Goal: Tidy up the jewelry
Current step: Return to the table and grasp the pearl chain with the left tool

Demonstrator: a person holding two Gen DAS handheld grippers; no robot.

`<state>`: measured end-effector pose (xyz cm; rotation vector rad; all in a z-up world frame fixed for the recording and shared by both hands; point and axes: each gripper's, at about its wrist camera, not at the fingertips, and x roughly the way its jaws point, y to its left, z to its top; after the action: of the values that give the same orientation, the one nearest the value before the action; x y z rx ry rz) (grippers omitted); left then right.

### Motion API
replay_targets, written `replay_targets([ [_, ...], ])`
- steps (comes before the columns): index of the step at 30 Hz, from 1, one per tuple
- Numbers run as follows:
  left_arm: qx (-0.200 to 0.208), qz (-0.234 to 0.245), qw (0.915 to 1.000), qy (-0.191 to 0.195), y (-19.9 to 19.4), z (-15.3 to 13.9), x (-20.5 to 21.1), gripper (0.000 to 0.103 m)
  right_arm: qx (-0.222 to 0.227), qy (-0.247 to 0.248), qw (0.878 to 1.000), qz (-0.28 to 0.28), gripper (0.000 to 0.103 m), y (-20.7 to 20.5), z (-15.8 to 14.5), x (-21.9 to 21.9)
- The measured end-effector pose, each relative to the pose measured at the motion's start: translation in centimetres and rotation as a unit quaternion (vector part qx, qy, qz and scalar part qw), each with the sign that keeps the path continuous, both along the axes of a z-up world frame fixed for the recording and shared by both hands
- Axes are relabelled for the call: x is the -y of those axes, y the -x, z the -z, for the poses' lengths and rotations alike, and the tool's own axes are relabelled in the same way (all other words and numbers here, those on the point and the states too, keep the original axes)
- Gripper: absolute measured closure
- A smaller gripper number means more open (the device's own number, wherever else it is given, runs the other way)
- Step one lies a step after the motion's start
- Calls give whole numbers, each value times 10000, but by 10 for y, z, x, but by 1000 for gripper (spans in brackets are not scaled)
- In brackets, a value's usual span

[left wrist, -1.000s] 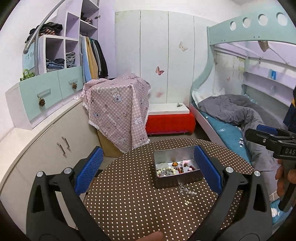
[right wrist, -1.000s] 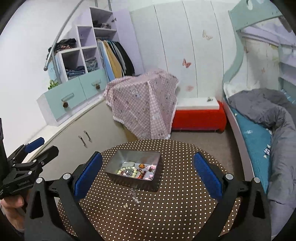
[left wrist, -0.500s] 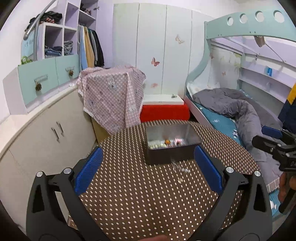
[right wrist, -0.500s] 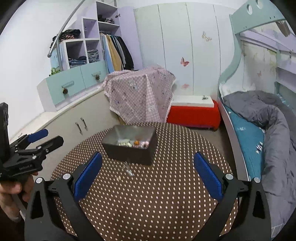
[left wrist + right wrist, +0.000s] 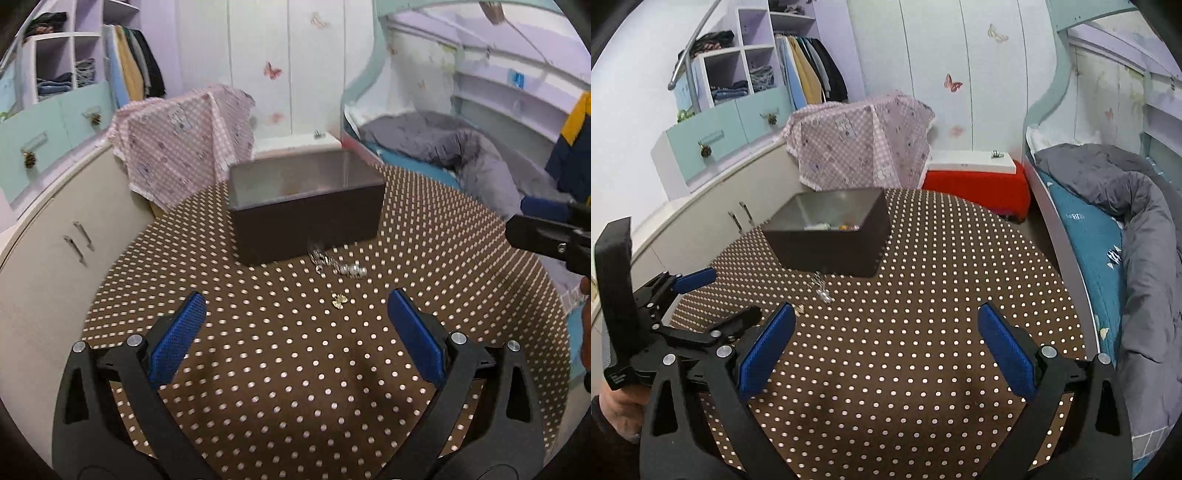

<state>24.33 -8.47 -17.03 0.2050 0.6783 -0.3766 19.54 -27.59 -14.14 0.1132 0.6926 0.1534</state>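
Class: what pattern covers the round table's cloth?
Brown tablecloth with small white polka dots; clearest in the right wrist view.

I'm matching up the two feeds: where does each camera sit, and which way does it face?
Left wrist: on the left gripper, low over the dotted table, facing the box and loose jewelry; the right gripper shows at right.
Right wrist: on the right gripper, same direction, from further right; the left gripper and a hand show at left.
Shared: table, box, jewelry.
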Motion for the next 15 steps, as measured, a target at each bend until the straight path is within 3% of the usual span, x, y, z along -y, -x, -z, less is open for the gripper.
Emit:
replay_targets([
  [4, -226, 112, 9996, -162, -14, 16, 9, 7, -128, 42, 9999, -15, 8, -8, 10, 1],
  [9, -599, 339, 9974, -190, -28, 25, 18, 26, -281, 57, 9996, -70, 8, -20, 20, 1],
  [10, -664, 368, 9969, -204, -30, 27, 19, 32, -309, 66, 9995, -90, 8, -22, 21, 1],
  [14, -897, 620, 9940, -95, -34, 31, 21, 80, -369, 68, 9992, -126, 8, -29, 25, 2],
  [15, -914, 685, 9934, -59, -35, 32, 22, 84, -386, 87, 9991, -132, 8, -30, 26, 1],
])
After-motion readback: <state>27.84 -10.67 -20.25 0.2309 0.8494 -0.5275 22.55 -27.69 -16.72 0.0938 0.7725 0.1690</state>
